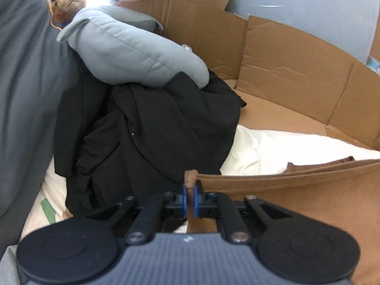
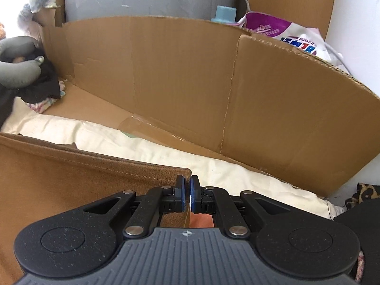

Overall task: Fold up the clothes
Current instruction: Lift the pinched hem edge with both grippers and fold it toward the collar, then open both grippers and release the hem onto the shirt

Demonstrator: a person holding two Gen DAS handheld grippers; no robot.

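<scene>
A brown garment (image 1: 296, 190) is stretched between both grippers above a white sheet (image 1: 273, 149). My left gripper (image 1: 189, 190) is shut on its left corner, and a small tuft of brown cloth pokes up between the blue pads. In the right wrist view the same brown garment (image 2: 71, 173) runs off to the left, its hemmed edge taut. My right gripper (image 2: 187, 190) is shut on the right corner of that edge. A heap of black clothes (image 1: 147, 130) lies ahead of the left gripper.
A grey padded cushion (image 1: 133, 54) rests on the black heap, with a teddy bear (image 1: 67, 2) behind it. Cardboard walls (image 2: 190, 83) ring the white sheet (image 2: 142, 142). A detergent bag (image 2: 285, 35) and a blue bottle (image 2: 224, 14) stand behind the cardboard. Grey fabric (image 1: 21, 83) fills the left.
</scene>
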